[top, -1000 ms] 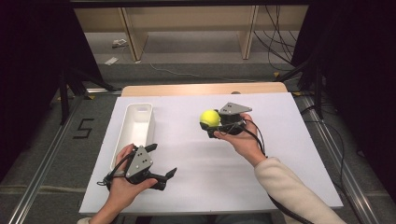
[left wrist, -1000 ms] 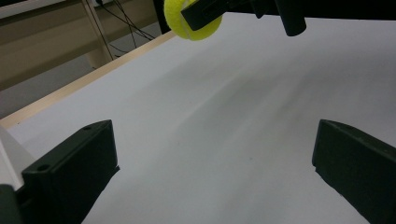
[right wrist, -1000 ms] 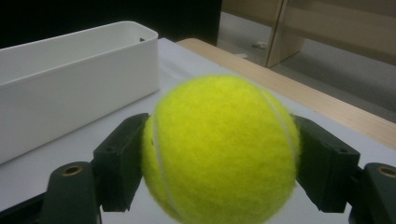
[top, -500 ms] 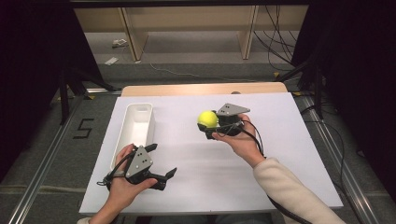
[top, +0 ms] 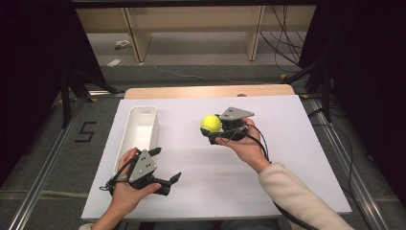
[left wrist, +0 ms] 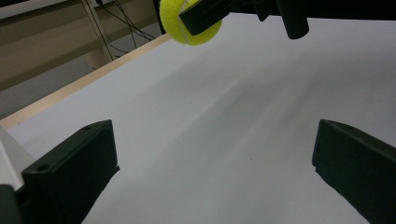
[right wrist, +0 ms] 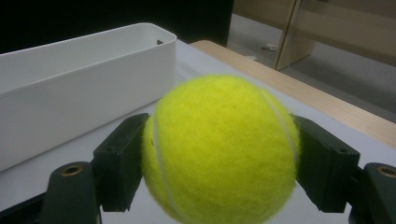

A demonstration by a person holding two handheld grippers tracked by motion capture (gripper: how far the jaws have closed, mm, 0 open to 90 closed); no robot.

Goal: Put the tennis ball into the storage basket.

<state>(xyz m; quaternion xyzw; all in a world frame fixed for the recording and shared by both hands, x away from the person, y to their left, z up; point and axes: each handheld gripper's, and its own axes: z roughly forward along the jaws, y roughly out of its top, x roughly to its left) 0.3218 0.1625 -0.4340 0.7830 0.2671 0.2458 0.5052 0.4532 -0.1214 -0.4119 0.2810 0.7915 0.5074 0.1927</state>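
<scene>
A yellow tennis ball [top: 210, 123] [right wrist: 222, 149] is held above the white table, clamped between the two black jaws of my right gripper [top: 214, 130] [right wrist: 219, 163]. The ball [left wrist: 189, 21] also hangs at the top of the left gripper view, with one black jaw across it. A long white tray [top: 138, 132] [right wrist: 79, 88] lies to the ball's left, and nothing lies in it. My left gripper [top: 171, 183] [left wrist: 215, 172] rests low near the table's front edge, jaws wide apart with only bare table between them.
The white table top [top: 287, 143] spreads around both hands, with a wooden strip [top: 206, 91] along its far edge. Beyond it stands a wooden shelf frame [top: 191, 28]. Cables [top: 282, 43] lie on the floor at the back right.
My right gripper has carried the ball a little to the left, toward the tray. The left gripper has stayed where it was.
</scene>
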